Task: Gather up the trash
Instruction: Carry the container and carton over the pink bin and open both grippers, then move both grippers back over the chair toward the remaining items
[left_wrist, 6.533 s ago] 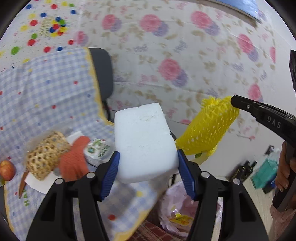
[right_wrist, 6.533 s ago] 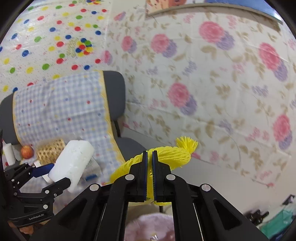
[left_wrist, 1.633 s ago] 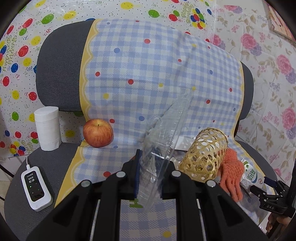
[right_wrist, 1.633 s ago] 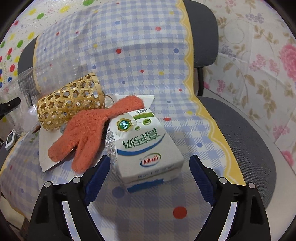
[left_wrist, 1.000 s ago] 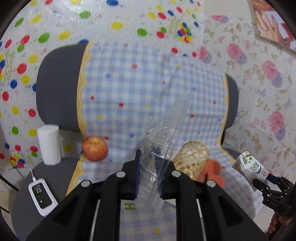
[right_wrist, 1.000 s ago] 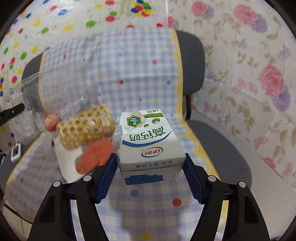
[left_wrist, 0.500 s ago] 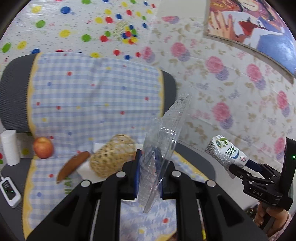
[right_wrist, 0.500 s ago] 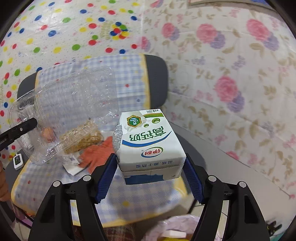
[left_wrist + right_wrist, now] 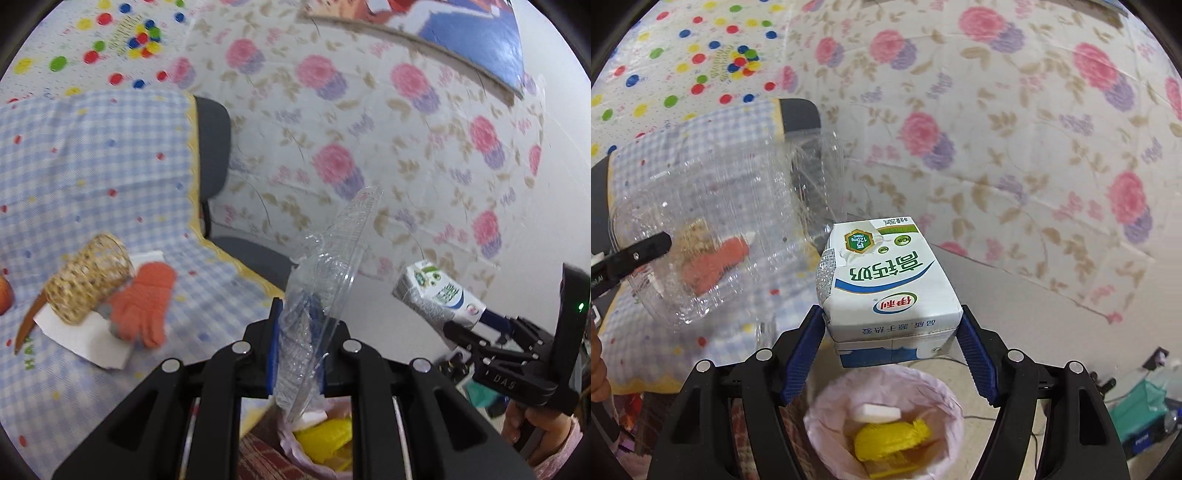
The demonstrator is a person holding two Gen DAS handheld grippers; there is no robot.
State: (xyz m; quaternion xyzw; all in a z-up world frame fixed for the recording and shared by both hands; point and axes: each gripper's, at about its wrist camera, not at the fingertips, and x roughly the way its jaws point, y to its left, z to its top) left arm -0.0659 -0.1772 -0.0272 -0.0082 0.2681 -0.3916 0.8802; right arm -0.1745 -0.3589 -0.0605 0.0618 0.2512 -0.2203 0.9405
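Above the pink-lined bin (image 9: pixel 886 424), my right tool (image 9: pixel 892 332) clamps the milk carton (image 9: pixel 886 280); my left tool (image 9: pixel 295 347) pinches the clear plastic container (image 9: pixel 325 288).

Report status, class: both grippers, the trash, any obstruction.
Left gripper shut on clear plastic container. Right gripper shut on milk carton, above lined bin. No obstruction seen.

A grey chair (image 9: pixel 212 147) draped in a blue checked cloth (image 9: pixel 92 158) stands before floral wallpaper (image 9: pixel 1015 129), beside what may be a dotted sheet (image 9: pixel 683 55).
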